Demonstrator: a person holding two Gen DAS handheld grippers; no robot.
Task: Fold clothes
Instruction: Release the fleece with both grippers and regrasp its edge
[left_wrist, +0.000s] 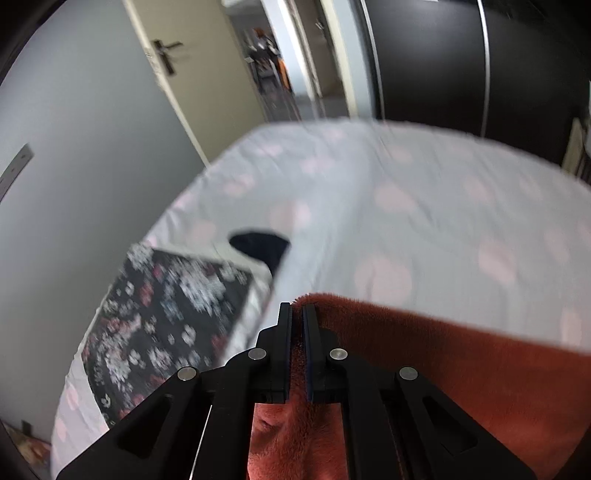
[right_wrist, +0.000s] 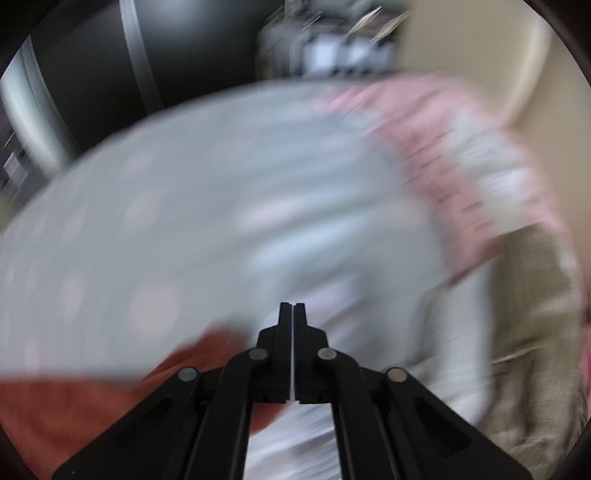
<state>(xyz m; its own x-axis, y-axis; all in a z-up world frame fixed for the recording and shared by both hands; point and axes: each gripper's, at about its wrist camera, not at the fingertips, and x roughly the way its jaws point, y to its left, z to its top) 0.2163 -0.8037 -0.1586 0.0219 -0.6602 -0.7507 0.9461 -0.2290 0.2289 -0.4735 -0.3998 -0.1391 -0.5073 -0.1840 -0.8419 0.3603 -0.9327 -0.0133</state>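
A fuzzy rust-red garment (left_wrist: 443, 369) hangs over the bed, its top edge pinched between the fingers of my left gripper (left_wrist: 297, 308), which is shut on it. In the right wrist view, heavily blurred by motion, the same red garment (right_wrist: 74, 406) shows at the lower left and runs under my right gripper (right_wrist: 293, 308). That gripper's fingers are pressed together. No cloth shows between its tips, and any hold lower down is hidden.
The bed's pale sheet (left_wrist: 369, 203) has faint pink dots. A black floral cloth (left_wrist: 166, 306) and a dark item (left_wrist: 258, 245) lie at its left. A pink patterned cloth (right_wrist: 461, 155) and a beige checked one (right_wrist: 535, 314) lie right. A door (left_wrist: 192, 74) and dark wardrobe (left_wrist: 461, 55) stand beyond.
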